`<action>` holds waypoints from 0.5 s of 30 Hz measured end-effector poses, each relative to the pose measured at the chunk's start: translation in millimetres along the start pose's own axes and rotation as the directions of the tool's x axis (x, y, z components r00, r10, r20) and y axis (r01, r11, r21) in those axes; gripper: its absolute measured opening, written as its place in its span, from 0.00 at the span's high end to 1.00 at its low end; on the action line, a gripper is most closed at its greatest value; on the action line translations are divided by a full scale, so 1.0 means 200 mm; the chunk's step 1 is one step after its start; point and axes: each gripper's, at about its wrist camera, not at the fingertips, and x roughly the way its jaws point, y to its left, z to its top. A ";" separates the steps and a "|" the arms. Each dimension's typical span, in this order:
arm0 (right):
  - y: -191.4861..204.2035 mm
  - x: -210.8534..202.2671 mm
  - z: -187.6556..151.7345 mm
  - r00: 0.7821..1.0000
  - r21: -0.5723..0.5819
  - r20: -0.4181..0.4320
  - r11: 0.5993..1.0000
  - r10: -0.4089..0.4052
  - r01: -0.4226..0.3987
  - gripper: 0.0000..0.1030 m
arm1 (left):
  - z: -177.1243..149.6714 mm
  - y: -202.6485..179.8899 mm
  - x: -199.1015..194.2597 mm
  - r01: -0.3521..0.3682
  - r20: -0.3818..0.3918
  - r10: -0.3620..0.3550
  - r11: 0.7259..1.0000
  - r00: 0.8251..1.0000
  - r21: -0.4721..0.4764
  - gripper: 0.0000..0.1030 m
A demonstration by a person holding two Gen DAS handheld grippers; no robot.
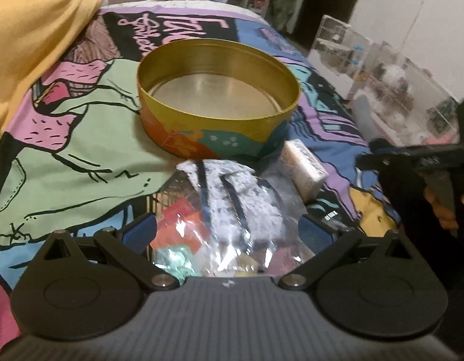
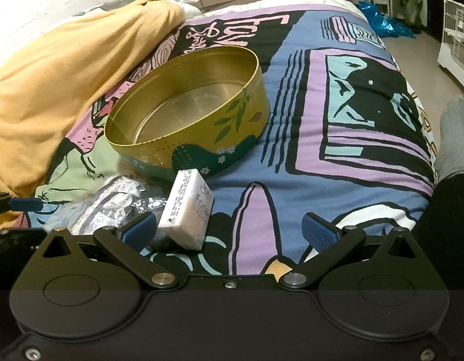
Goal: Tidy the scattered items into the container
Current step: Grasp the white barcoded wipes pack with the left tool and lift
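Note:
A round gold tin [image 1: 218, 93] with painted sides stands empty on the patterned bedspread; the right wrist view shows the same tin [image 2: 189, 111]. Just before it lies a clear plastic bag [image 1: 228, 210] of colourful small items, between the wide-apart fingers of my left gripper [image 1: 227, 234], which is open. A white tissue pack [image 1: 304, 168] lies right of the bag, near the tin. My right gripper [image 2: 228, 230] is open too, with the tissue pack [image 2: 186, 213] just inside its left finger and the bag [image 2: 111, 204] further left.
A yellow blanket [image 1: 30, 45] is heaped at the left of the bed. The bed's right edge drops to the floor, where clear cages [image 1: 382, 75] stand. A grey-socked foot [image 2: 454, 132] shows at the right edge.

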 end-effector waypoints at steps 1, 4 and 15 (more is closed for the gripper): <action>0.00 0.00 0.00 1.000 0.000 -0.002 1.000 -0.001 0.001 0.00 | -0.01 0.00 -0.01 0.011 -0.007 -0.011 1.000 1.000 0.014 0.00; 0.01 0.01 0.00 1.000 -0.002 -0.003 1.000 -0.011 0.011 0.00 | -0.06 -0.03 -0.02 0.029 -0.029 -0.027 0.998 0.999 0.051 0.00; 0.01 0.03 0.00 0.999 -0.012 -0.023 0.999 -0.033 0.032 0.00 | -0.22 -0.11 0.03 0.021 -0.106 -0.015 0.998 0.994 0.053 0.00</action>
